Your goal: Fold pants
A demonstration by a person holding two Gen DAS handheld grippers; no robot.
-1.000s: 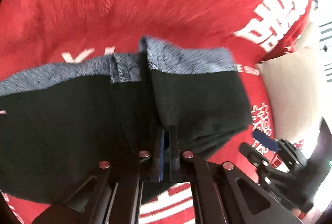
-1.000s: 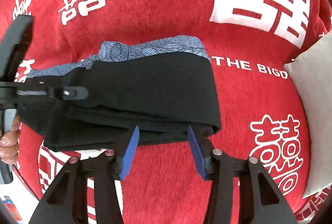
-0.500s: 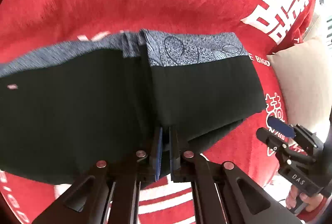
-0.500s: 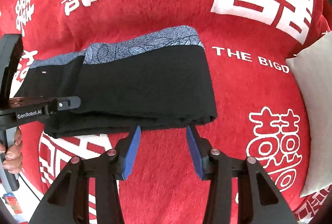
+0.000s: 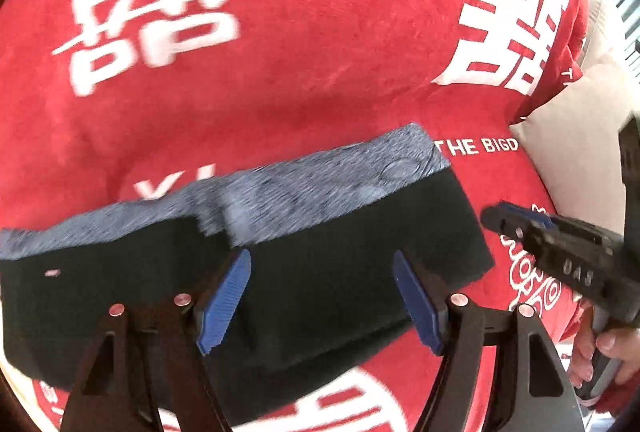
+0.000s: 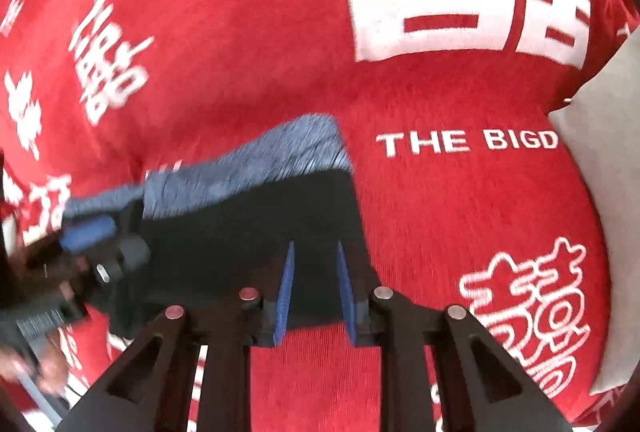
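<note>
Pants (image 5: 328, 272) just released by widening left gripper (image 5: 322, 296); right gripper (image 6: 314, 288) narrowing, ungripped, fold apparently set.

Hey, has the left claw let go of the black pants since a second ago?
Yes. The left claw has just been opening; its pads now stand apart above the pants, which lie on the red blanket.

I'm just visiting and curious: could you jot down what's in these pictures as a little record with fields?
surface: red blanket with white lettering
garment: black pants with blue-grey waistband, folded, lying flat
left gripper: jaws just opened, apart above the pants, gripping nothing
right gripper: jaws just been closing, narrow gap over the pants' edge, not clamped
beside blanket: pale pillow
</note>
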